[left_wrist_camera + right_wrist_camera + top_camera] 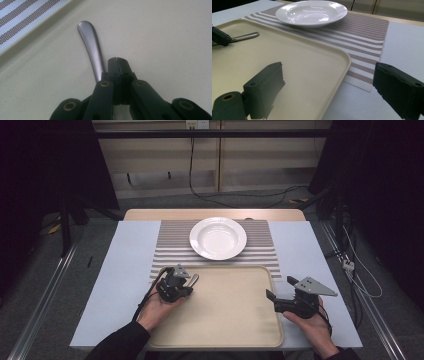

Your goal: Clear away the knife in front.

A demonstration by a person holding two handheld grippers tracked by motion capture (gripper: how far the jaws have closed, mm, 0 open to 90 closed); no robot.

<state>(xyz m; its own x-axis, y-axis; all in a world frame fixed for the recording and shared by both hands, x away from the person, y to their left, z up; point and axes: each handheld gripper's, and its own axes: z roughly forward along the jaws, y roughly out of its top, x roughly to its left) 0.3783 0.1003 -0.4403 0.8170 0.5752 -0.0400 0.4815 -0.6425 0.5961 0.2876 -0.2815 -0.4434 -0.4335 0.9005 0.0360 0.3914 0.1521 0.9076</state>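
A metal utensil handle [91, 45] lies on the beige tray [225, 320] near its far left corner. My left gripper [116, 60] is shut right beside it. The handle runs along and under the left jaw, not between the pads. From above, the handle [193, 279] sticks out past the left gripper [188, 285] toward the white deep plate [218, 238]. My right gripper [281, 288] stands open at the tray's right edge. In the right gripper view its jaws [332, 87] straddle the tray rim [342, 65] with nothing between them.
The plate [312, 12] sits on a striped placemat [170, 250] just beyond the tray. A pale blue sheet [115, 285] covers the table on both sides. Cables run over the floor behind and to the right of the table.
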